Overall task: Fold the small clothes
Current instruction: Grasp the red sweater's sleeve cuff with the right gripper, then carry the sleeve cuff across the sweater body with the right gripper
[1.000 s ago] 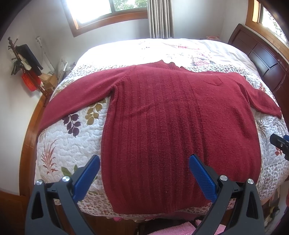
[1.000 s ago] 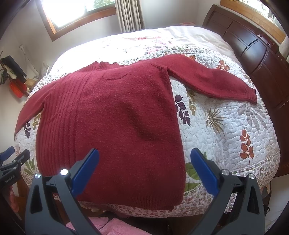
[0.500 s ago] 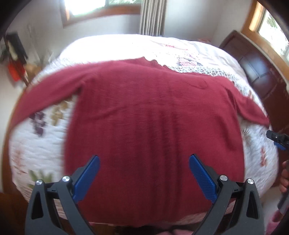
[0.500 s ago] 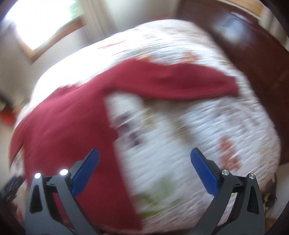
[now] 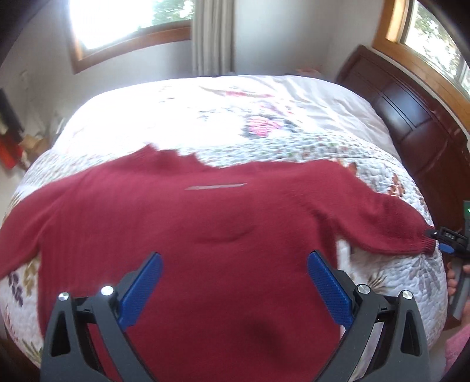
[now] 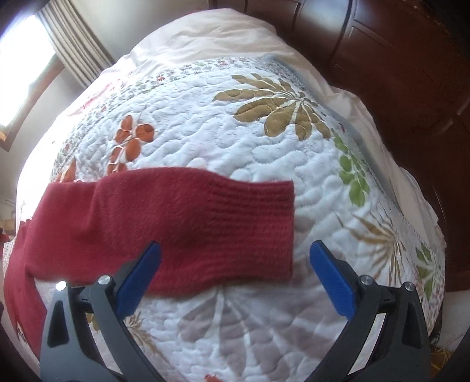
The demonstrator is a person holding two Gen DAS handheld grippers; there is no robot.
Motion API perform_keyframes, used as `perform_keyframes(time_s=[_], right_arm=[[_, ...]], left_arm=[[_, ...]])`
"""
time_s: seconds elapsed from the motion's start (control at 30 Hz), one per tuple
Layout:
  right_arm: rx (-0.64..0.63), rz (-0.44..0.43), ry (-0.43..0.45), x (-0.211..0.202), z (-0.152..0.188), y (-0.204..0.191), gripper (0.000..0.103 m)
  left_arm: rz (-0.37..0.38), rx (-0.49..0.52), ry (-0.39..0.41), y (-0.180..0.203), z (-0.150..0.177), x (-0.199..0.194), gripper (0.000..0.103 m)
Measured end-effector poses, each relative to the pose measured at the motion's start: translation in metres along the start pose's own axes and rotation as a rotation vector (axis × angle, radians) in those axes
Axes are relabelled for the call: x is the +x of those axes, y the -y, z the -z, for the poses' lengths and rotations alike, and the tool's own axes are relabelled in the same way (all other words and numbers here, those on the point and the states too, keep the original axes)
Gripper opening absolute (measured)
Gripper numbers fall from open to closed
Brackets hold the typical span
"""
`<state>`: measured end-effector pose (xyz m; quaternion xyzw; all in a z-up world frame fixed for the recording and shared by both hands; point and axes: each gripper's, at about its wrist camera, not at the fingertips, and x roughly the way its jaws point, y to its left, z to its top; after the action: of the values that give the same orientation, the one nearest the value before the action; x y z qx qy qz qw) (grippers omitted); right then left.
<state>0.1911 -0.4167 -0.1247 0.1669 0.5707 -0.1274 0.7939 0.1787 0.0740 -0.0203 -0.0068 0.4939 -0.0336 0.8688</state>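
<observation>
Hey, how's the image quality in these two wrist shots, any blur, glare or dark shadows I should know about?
Left wrist view: the window is blown out, glare washes the far quilt, the sweater is softly blurred, with a dark shadow patch low down. Right wrist view: sharper, the sleeve cuff knit readable, finger shadows on the quilt, fisheye bulging both.

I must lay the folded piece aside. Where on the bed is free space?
Free: the white floral quilt beyond the dark red knitted sweater's sleeve cuff, toward the dark wooden headboard. Crowded: the near middle, covered by the sweater's body.
</observation>
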Motion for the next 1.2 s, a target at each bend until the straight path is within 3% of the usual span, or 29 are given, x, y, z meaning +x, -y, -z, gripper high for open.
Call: perform_keyframes(time_s=[0.2,0.3,0.33,0.4,0.47,0.5,0.57,0.6,0.73,0.9,1.2], right_arm=[[0.002,-0.035,-0.046,0.024,-0.018,0.019,0.100],[-0.007,-0.059,-0.049,0.029,-0.024,0.025,0.093],[-0.015,-0.061,-0.042,0.030,-0.026,0.026,0.080],[-0.034,-0.053,-0.033,0.028,-0.026,0.024,0.067],[-0.056,-0.052,-0.024,0.025,-0.028,0.021,0.039],[-0.068,-0.065,-0.023,0.021,-0.027,0.019,0.033],[-0.084,-0.084,-0.026,0.016,-0.028,0.011,0.010],[-0.083,-0.128,-0.032,0.013,-0.029,0.007,0.010],[-0.151,-0.083,0.017,-0.009,-0.028,-0.023,0.009],[-0.234,-0.144,0.058,-0.032,-0.028,-0.079,0.009],[-0.488,-0.384,0.049,-0.064,-0.002,-0.260,0.009]], left_arm=[[-0.009,0.034,-0.006,0.042,-0.022,0.029,0.099],[-0.025,0.039,-0.008,0.048,-0.028,0.037,0.099],[-0.031,0.040,-0.009,0.048,-0.030,0.039,0.099],[-0.039,0.043,-0.008,0.046,-0.033,0.042,0.099],[-0.051,0.045,-0.012,0.045,-0.035,0.045,0.099],[-0.052,0.045,-0.015,0.042,-0.036,0.046,0.099],[-0.057,0.042,-0.015,0.036,-0.036,0.047,0.099],[-0.060,0.040,-0.016,0.033,-0.036,0.047,0.099],[-0.079,0.024,-0.019,0.010,-0.035,0.044,0.099],[-0.137,-0.022,-0.008,-0.036,-0.034,0.037,0.099],[-0.197,-0.089,-0.027,-0.102,-0.021,0.026,0.099]])
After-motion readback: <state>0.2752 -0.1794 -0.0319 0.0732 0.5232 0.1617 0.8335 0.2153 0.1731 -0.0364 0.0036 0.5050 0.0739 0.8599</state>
